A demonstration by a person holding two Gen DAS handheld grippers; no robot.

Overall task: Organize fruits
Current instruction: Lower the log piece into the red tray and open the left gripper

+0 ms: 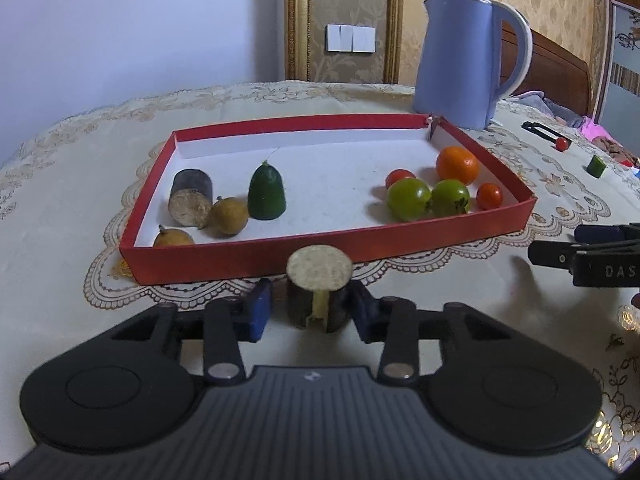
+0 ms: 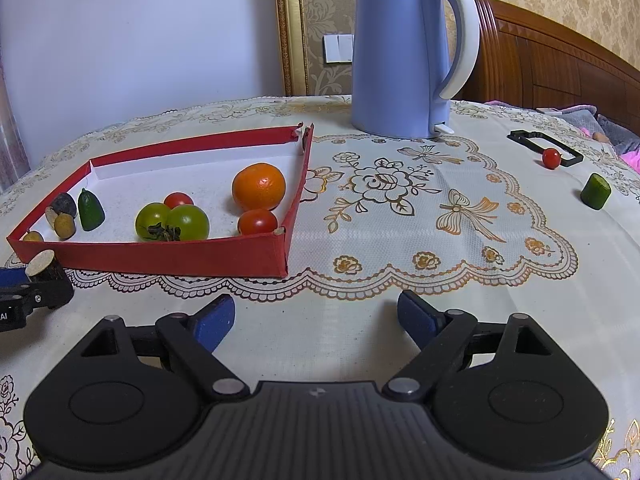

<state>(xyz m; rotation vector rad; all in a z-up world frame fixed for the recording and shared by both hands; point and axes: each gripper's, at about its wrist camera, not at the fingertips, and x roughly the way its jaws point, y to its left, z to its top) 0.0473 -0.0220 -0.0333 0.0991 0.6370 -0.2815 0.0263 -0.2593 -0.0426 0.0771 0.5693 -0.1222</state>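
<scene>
From the left wrist view, the left gripper [image 1: 310, 312] has its blue pads drawn in on a dark-skinned cut stalk piece [image 1: 319, 292] that stands upright on the tablecloth [image 1: 72, 168] just in front of the red tray [image 1: 360, 244], pale cut face up; the right pad touches it, while whether the left pad does cannot be told. Inside the tray, at its left end, lie a second dark stalk piece [image 1: 191, 197], two brown longans [image 1: 229, 216] and a green cucumber end [image 1: 266, 192]; at its right end sit two green tomatoes [image 1: 409, 199], two red cherry tomatoes [image 1: 489, 195] and an orange [image 1: 457, 165]. A blue kettle [image 1: 464, 60] stands behind the tray. From the right wrist view, the right gripper [image 2: 316, 322] hovers wide open over bare cloth, holding nothing. A lone cherry tomato [image 2: 551, 158] rests far right against a black frame [image 2: 524, 136], with a green cucumber chunk [image 2: 595, 191] nearby, both well apart from the tray.
</scene>
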